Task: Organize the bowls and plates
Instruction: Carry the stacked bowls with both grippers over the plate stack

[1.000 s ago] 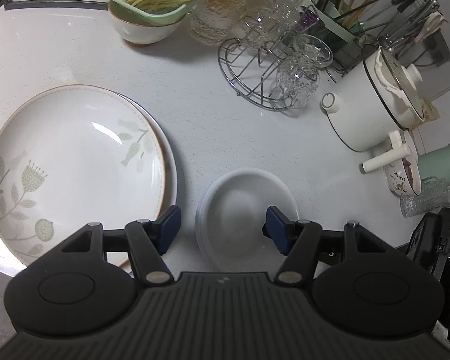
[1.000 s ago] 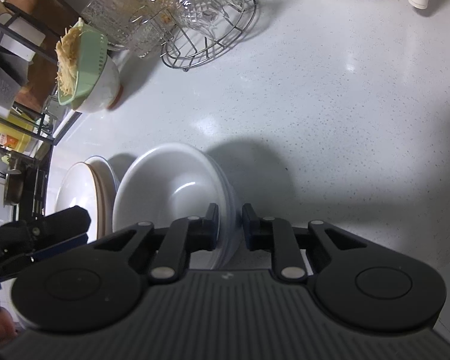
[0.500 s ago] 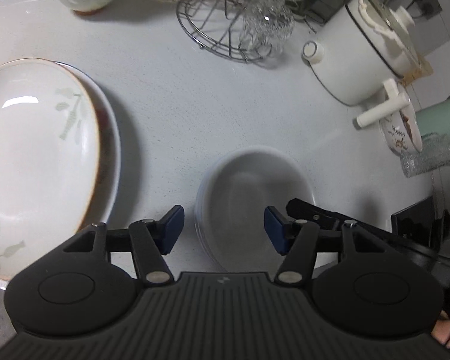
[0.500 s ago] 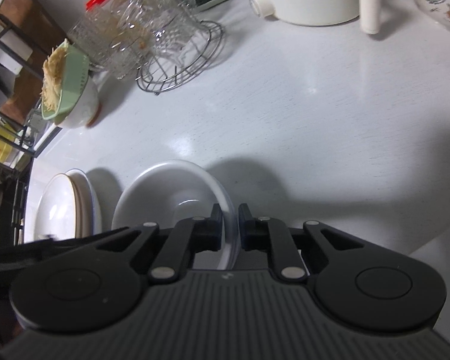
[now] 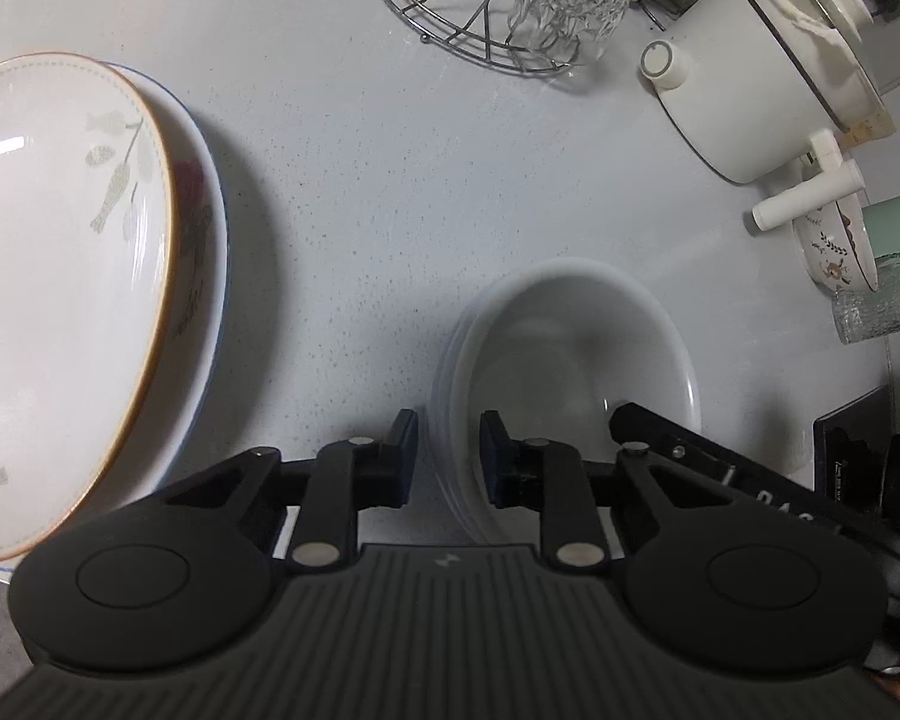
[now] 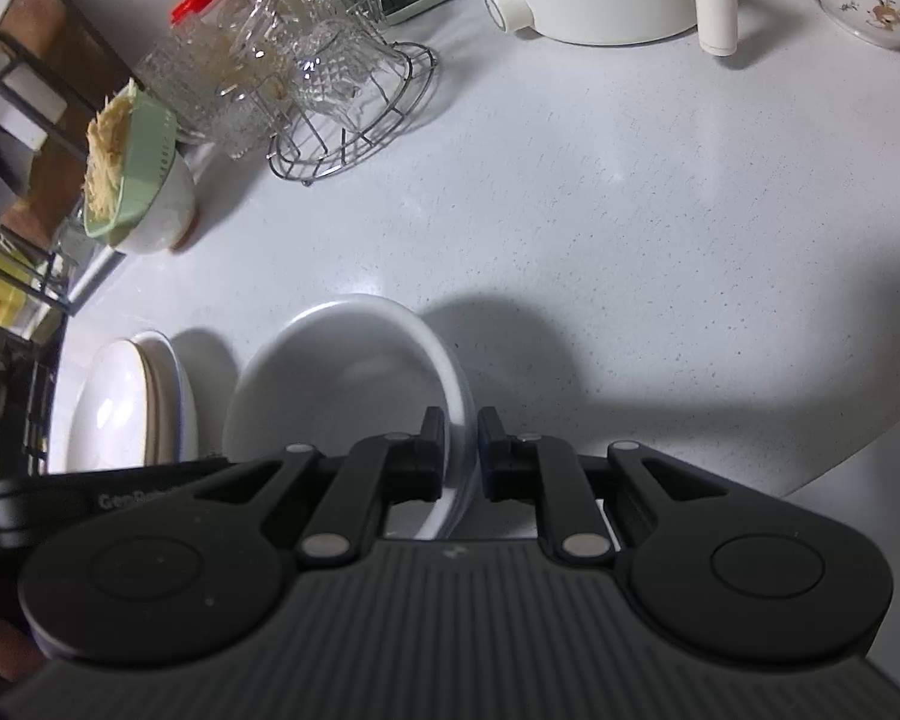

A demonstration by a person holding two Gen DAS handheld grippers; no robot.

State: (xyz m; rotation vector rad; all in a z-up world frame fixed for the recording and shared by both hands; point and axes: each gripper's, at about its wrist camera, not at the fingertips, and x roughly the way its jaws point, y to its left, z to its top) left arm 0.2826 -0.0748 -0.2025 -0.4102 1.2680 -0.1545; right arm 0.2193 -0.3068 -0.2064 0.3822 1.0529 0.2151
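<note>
White counter [image 5: 390, 180]; both grippers' fingers [image 6: 432, 450] astride bowl rim [image 6: 450, 372].

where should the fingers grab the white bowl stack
Judging by its thin upturned rims, grip the white bowl stack at the rim wall, one finger inside and one outside. The left gripper and right gripper straddle opposite sides.

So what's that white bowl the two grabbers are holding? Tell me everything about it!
The white bowl is plain, round, smooth and glossy, like ceramic, and empty inside. It sits nested in a small stack of matching bowls above the speckled counter. The left gripper straddles its left rim, not yet tight; the right gripper pinches the opposite rim.
</note>
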